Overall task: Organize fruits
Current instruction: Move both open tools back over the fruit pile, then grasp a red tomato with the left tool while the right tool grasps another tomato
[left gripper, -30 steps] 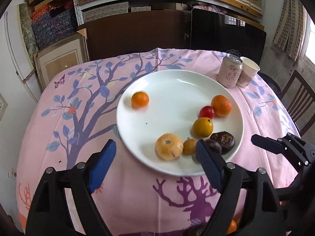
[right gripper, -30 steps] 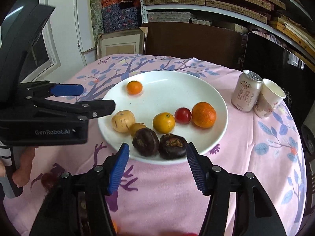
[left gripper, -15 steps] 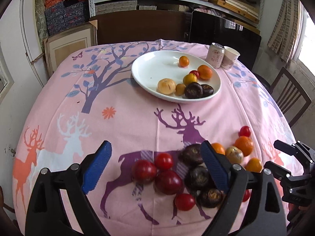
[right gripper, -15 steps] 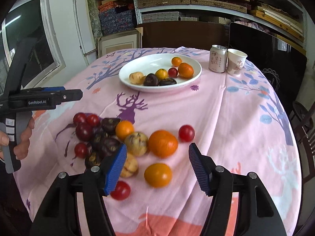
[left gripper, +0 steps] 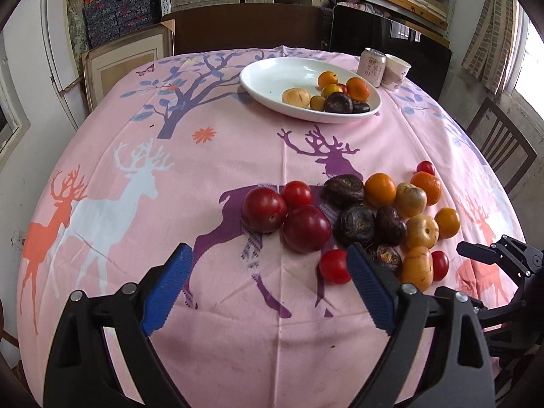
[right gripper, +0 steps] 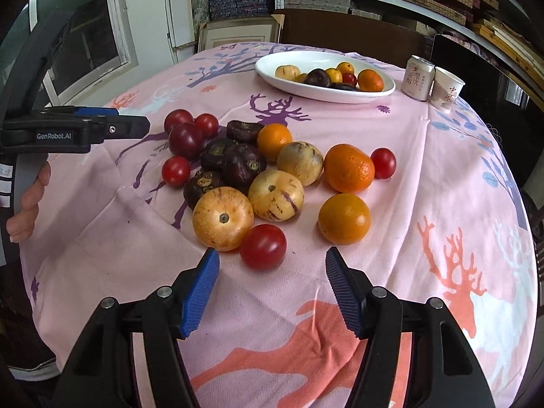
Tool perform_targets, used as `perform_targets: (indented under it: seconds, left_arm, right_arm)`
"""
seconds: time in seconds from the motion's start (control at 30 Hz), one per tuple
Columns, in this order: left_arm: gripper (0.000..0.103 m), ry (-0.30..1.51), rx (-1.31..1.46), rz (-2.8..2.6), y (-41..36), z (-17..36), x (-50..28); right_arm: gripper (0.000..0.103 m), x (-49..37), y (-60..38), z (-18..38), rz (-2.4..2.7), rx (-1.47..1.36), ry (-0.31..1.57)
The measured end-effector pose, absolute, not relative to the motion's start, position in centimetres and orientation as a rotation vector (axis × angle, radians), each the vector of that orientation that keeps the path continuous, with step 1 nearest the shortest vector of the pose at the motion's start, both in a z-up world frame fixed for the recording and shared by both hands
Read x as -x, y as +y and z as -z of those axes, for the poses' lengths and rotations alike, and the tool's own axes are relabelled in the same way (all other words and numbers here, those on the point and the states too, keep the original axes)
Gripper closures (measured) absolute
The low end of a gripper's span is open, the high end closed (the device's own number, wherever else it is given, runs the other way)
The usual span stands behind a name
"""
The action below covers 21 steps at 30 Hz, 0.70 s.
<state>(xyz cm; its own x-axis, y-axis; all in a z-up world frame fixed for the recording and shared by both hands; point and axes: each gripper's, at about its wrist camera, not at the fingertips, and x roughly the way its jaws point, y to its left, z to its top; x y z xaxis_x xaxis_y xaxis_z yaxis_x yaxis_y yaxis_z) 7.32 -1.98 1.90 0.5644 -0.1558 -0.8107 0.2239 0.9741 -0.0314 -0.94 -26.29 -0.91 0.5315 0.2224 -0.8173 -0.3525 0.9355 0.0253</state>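
Loose pile of red, orange, yellow-striped and dark purple fruits (right gripper: 258,176) near table's front edge; white oval plate (right gripper: 272,68) toward far edge. Left gripper (left gripper: 268,285) and right gripper (right gripper: 272,282) gape, empty. Pink deer-print tablecloth (left gripper: 136,176) bare leftward.

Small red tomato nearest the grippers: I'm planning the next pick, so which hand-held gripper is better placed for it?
Right. The right hand-held gripper is open, with the small red tomato just ahead of its fingertips. The left hand-held gripper, also open, points at bare tablecloth beside the pile.
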Motion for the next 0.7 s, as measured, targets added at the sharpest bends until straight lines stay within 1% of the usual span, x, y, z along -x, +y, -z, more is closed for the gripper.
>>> perform_targets:
  seconds: [0.27, 0.3, 0.33, 0.37, 0.4, 0.43, 0.7]
  left_arm:
    - [0.014, 0.985, -0.087, 0.239, -2.3, -0.4, -7.1]
    - [0.014, 0.988, -0.088, 0.244, -2.5, -0.3, -7.0]
    - [0.014, 0.991, -0.090, 0.250, -2.7, -0.3, -7.0]
    - [0.014, 0.996, -0.093, 0.257, -3.0, -0.2, -7.0]
    - [0.014, 1.002, -0.095, 0.264, -3.2, -0.1, -7.0]
    - [0.014, 1.009, -0.099, 0.271, -3.4, 0.1, -6.9]
    - [0.014, 1.048, -0.136, 0.278, -4.6, 1.3, -6.7]
  right_arm:
    - [0.038, 0.2, -25.9, 1.7, -0.341, 0.162, 0.960]
    - [0.040, 0.2, -25.9, 1.7, -0.348, 0.162, 0.960]
    - [0.047, 0.2, -26.0, 1.7, -0.360, 0.157, 0.962]
    - [0.051, 0.2, -26.0, 1.7, -0.379, 0.150, 0.965]
    - [0.060, 0.2, -25.9, 1.7, -0.401, 0.148, 0.966]
    - [0.063, 0.3, -25.7, 1.7, -0.419, 0.152, 0.968]
    - [0.063, 0.5, -26.1, 1.8, -0.406, 0.187, 0.971]
